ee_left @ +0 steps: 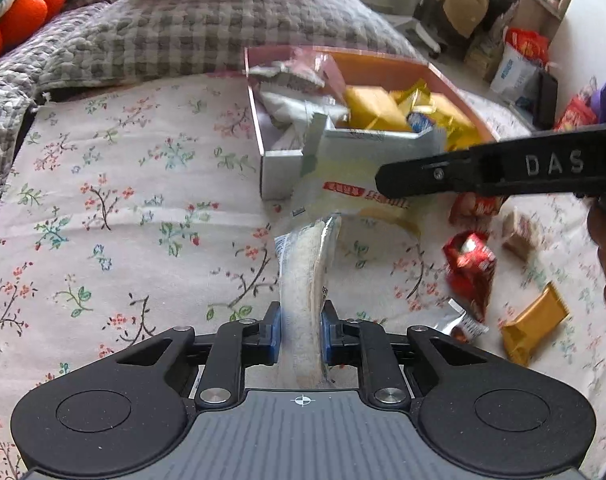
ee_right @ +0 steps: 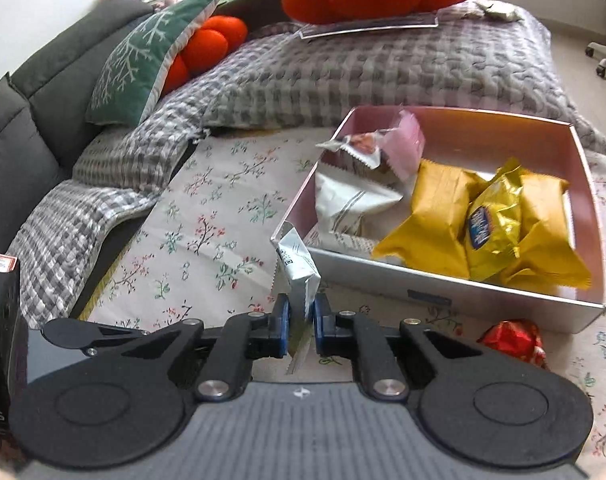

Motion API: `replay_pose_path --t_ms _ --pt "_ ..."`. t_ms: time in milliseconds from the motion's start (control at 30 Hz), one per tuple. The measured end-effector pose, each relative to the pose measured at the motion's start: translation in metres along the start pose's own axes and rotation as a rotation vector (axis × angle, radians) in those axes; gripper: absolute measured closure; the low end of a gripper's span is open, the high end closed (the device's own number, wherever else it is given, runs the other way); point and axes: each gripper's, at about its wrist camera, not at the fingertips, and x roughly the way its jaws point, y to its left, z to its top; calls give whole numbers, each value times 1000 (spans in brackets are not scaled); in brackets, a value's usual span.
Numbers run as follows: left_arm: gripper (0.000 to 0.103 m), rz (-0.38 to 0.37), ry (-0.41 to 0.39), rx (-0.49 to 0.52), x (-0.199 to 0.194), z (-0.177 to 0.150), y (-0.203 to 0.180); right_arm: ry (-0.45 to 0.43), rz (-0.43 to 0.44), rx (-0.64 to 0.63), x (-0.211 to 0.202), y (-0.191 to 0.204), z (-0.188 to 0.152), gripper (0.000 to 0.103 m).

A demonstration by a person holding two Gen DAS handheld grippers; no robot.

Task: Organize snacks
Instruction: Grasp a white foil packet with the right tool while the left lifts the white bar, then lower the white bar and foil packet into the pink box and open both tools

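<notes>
Both tools grip snack packets: the left tool point(ee_left: 301, 332) a pale packet point(ee_left: 309, 264), the right tool point(ee_right: 301, 316) a silver packet point(ee_right: 297, 266). The box point(ee_right: 423, 280) on the bed already holds several snacks; red and gold wrappers point(ee_left: 469, 264) remain loose on the floral sheet point(ee_left: 123, 200).

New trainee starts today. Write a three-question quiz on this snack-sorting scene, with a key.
1. True or false: the left gripper is shut on a clear-wrapped pale snack bar.
2. What does the right gripper hold? A) a red foil snack B) a white-and-silver snack packet C) nothing
3. Fill in: the yellow-wrapped snacks lie inside the ____ box.

Key
1. True.
2. B: the white-and-silver snack packet is pinched between its pads; the red foil snack lies on the floral cloth.
3. Pink: the pink box.
</notes>
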Motion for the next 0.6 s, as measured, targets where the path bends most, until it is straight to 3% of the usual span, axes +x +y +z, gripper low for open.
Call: replay_pose_path --t_ms 367,600 --pt "86 -19 -119 -56 -24 14 0 -88 -21 19 -28 -4 11 92" --pt "86 -26 -190 -107 -34 31 -2 -183 -78 119 -54 -31 22 92"
